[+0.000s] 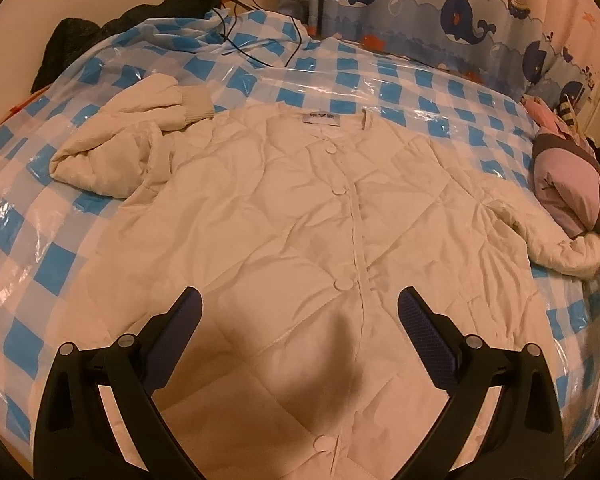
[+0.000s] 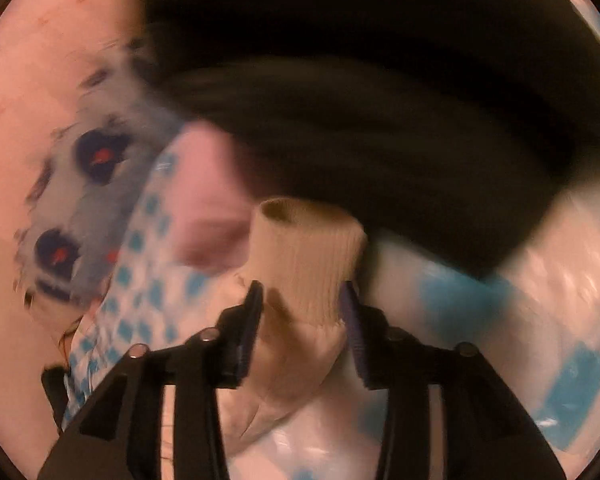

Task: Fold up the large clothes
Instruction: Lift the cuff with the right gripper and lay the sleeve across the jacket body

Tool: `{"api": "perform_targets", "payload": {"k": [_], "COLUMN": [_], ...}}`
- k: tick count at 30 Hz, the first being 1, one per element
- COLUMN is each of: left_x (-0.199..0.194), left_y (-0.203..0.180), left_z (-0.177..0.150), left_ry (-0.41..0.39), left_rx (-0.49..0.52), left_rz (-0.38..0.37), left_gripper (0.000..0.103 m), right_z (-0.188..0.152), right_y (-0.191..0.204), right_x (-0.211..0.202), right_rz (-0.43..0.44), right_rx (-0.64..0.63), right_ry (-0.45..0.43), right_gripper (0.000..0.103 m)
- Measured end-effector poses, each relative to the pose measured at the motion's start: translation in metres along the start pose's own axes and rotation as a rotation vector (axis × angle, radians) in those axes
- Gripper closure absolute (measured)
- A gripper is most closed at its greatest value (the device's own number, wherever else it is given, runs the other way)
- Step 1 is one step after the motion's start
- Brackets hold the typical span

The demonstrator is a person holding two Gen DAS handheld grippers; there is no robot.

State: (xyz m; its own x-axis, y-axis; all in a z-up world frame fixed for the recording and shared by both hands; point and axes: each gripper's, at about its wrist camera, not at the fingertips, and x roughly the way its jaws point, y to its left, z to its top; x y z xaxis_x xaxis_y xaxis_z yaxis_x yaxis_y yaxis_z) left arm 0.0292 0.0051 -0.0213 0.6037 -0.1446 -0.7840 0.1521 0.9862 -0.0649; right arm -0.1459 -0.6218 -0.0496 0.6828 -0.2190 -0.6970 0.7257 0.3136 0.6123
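Two claws: the left gripper (image 1: 300,300) hangs wide apart and empty over the cream quilted button-front jacket (image 1: 300,208) spread on the blue-and-white checked plastic sheet (image 1: 340,76), while the right gripper (image 2: 302,298) pinches its ribbed knit cuff (image 2: 304,248), a black garment heap (image 2: 380,100) just beyond.

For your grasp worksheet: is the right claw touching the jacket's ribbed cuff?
Touching. In the right wrist view the right claw has the ribbed cuff between both pads, which press its sides.

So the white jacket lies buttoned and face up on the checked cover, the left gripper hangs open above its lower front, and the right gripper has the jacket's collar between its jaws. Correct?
Not quite. The right gripper has the ribbed sleeve cuff between its jaws, not the collar; the right wrist view shows it. The rest holds.
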Motion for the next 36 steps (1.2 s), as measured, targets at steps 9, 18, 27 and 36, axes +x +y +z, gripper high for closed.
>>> {"api": "perform_targets", "payload": {"k": [9, 18, 27, 36], "left_x": [0.007, 0.011, 0.019, 0.019], "left_y": [0.001, -0.006, -0.001, 0.004], "left_z": [-0.001, -0.003, -0.004, -0.007], "left_ry": [0.031, 0.034, 0.052, 0.055], "left_rx": [-0.015, 0.009, 0.009, 0.021], "left_rz": [-0.008, -0.003, 0.015, 0.030], "left_gripper": [0.009, 0.009, 0.009, 0.009], "right_z": [-0.023, -0.014, 0.001, -0.018], "right_y": [0.030, 0.073, 0.147, 0.024], "right_x": [0.003, 0.041, -0.041, 0.061], "right_rz": [0.132, 0.112, 0.267, -0.093], "right_rx": [-0.036, -0.171, -0.555, -0.201], "right_ry": [0.085, 0.086, -0.265, 0.061], "right_gripper": [0.009, 0.080, 0.079, 0.044]}}
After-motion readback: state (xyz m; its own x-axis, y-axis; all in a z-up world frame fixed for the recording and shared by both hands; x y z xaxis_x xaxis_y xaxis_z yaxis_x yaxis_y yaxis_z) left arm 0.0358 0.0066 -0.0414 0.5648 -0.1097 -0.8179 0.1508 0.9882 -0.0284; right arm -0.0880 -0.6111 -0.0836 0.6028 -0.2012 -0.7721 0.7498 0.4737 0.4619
